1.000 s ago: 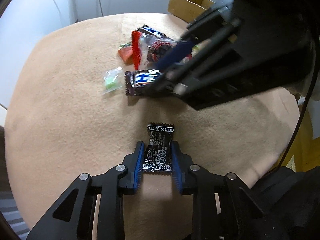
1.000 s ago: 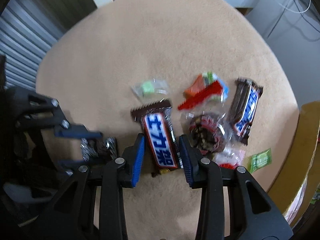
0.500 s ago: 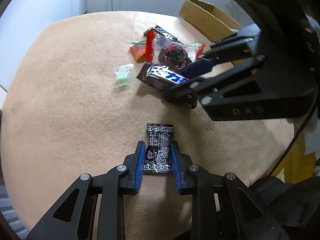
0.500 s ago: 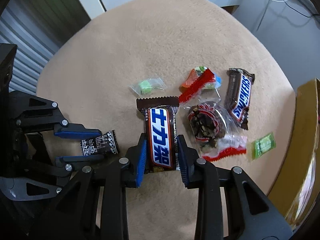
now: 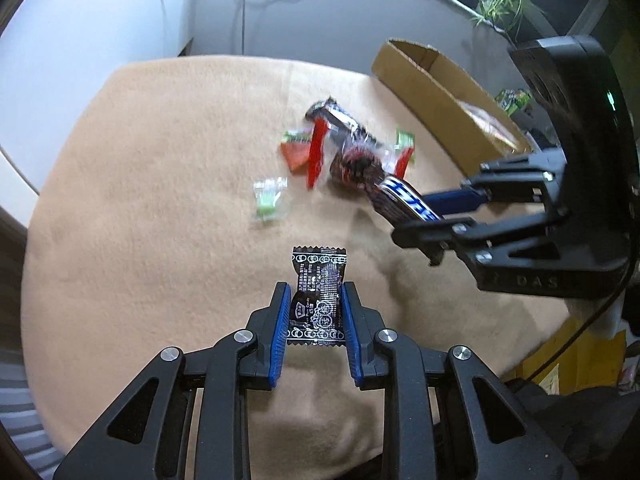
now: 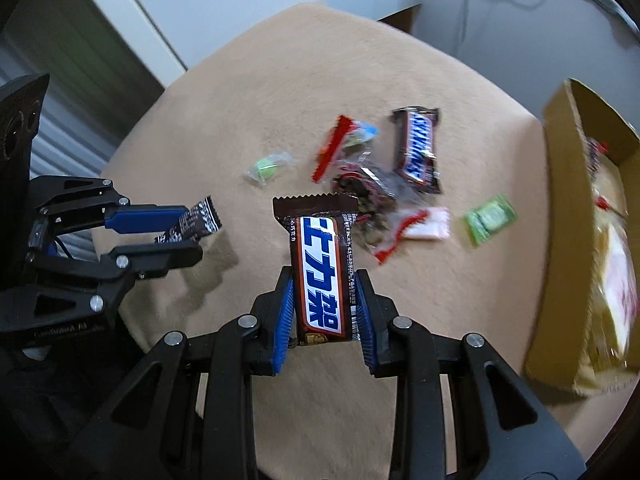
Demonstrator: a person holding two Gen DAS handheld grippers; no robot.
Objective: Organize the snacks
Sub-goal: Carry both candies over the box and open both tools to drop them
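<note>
**Two snacks held above the table**

A brown chocolate bar wrapper with a blue-and-white label and zigzag-cut ends is gripped by the jaws of the right gripper. Its long axis runs along the fingers, so that the free serrated end points away from the camera, toward the loose snacks. In the left wrist view the same bar is seen slanting from the jaws toward the pile.

A small black foil sachet printed with white rings and characters is clamped by the jaws of the left gripper; its long axis also follows the fingers, the crimped far end pointing away from the camera. Both items are held clear of the round table covered in beige cloth.

On the cloth a second brown bar with blue lettering, a clear packet with a red strip, a clear bag of dark round sweets and two small green sachets are scattered. An open cardboard box stands at the table's edge.
</note>
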